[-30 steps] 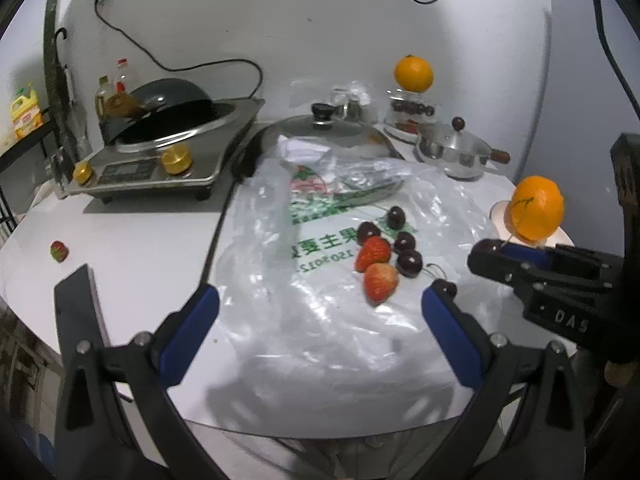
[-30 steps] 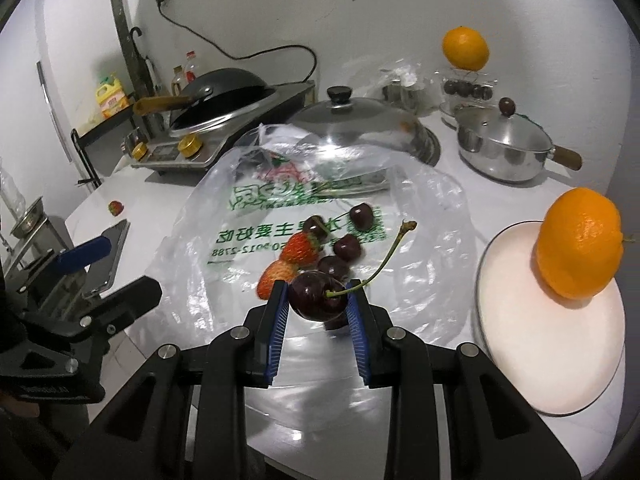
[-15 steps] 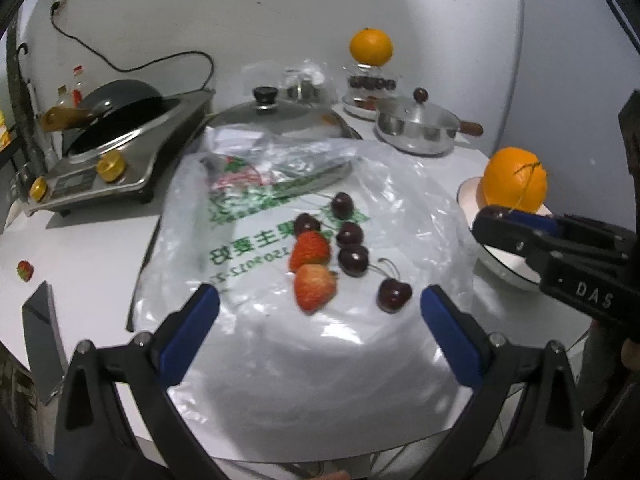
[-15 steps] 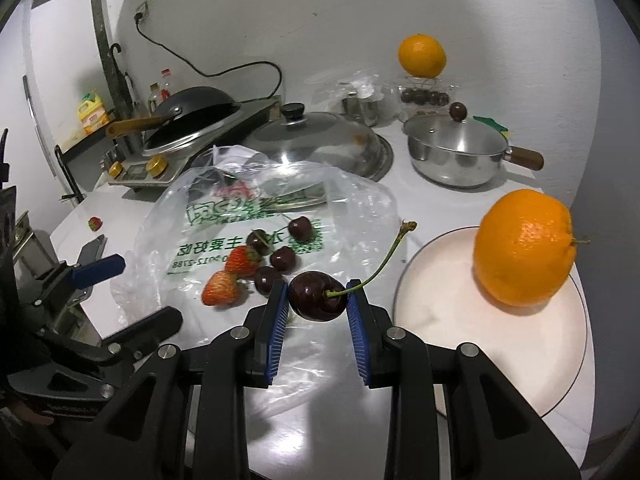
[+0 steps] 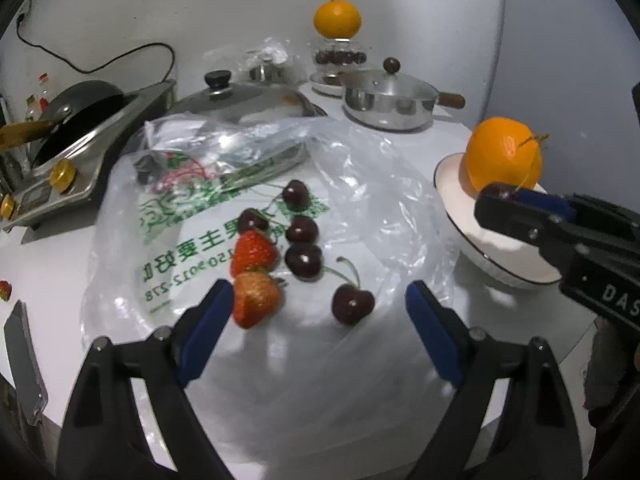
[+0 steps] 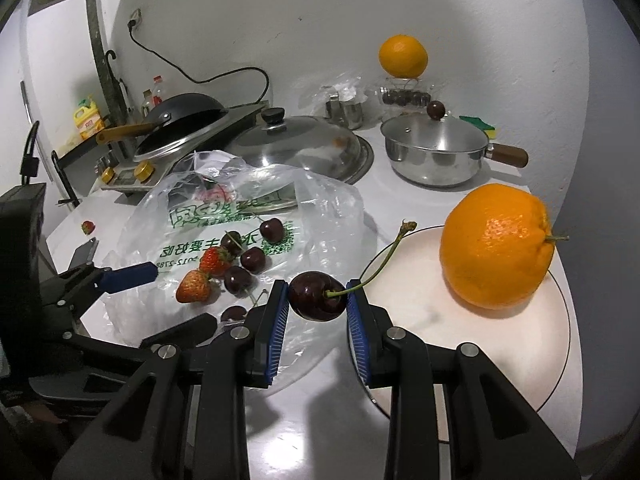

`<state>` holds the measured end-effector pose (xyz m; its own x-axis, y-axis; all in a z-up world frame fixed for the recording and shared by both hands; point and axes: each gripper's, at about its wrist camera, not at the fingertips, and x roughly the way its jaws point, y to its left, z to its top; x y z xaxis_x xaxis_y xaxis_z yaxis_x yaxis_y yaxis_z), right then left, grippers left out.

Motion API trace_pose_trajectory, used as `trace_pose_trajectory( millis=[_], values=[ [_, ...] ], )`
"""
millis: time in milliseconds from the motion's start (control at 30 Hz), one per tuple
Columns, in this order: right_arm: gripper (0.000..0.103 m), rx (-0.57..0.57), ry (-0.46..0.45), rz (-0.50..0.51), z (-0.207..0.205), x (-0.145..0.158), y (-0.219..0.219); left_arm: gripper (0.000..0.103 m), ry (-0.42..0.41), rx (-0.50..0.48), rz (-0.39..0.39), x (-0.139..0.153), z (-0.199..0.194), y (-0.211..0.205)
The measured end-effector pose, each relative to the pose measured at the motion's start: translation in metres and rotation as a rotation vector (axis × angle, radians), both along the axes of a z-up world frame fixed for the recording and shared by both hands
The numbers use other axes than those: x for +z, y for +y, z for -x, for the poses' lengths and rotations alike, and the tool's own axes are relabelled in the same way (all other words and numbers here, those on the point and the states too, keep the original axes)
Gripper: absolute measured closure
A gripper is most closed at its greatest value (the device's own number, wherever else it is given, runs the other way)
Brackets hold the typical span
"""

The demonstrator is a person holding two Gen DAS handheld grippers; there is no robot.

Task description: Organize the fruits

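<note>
We hold the right tool (image 6: 318, 306) closed on a dark cherry (image 6: 317, 296), both blue pads pressing its sides. The green stem of that cherry rises up and to the right, over the near edge of the white plate (image 6: 404, 280). An orange (image 6: 494, 246) sits on the far right part of the plate.

Our left tool (image 5: 320, 314) is wide apart with its jaws closing. Between the pads, untouched, lie a stemmed cherry (image 5: 353, 304) and the nearer strawberry (image 5: 256, 298); that strawberry lies just beside the left pad, and we cannot tell whether they touch.

Both fruits rest on a clear plastic bag (image 5: 372, 184) with green print, spread on the white table (image 5: 52, 264). A second strawberry (image 5: 253, 251) and four more cherries lie farther back on the bag.

Behind the bag stand a glass lid (image 5: 248, 100), a steel saucepan (image 5: 386, 100) and a second orange (image 5: 337, 19) on a jar. One small strawberry (image 5: 5, 290) lies alone at the left table edge.
</note>
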<state>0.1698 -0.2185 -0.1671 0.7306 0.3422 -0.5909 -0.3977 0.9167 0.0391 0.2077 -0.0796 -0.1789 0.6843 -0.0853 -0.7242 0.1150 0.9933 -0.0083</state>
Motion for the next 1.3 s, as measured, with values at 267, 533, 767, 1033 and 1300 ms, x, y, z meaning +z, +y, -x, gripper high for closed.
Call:
trace_pose_trajectory(
  millis=[267,533,767,1033,1300],
  values=[
    [0.071,-0.005,0.008,-0.012,-0.007,-0.003,-0.01,0.042,0.054,-0.018,0.021,-0.012,-0.013,-0.007],
    [0.071,0.004,0.008,-0.018,-0.011,-0.002,-0.012,0.042,0.058,0.001,0.054,-0.012,-0.024,-0.004],
    [0.071,0.008,0.011,-0.017,-0.013,-0.004,-0.012,0.049,0.091,-0.017,0.033,-0.023,-0.026,-0.009],
    [0.071,0.015,0.016,-0.02,-0.011,-0.007,-0.011,0.051,0.139,-0.034,0.041,-0.036,-0.026,-0.012],
    [0.071,0.011,0.013,-0.013,-0.01,-0.007,-0.012,0.065,0.136,-0.04,0.063,-0.037,-0.024,-0.009]
  ],
)
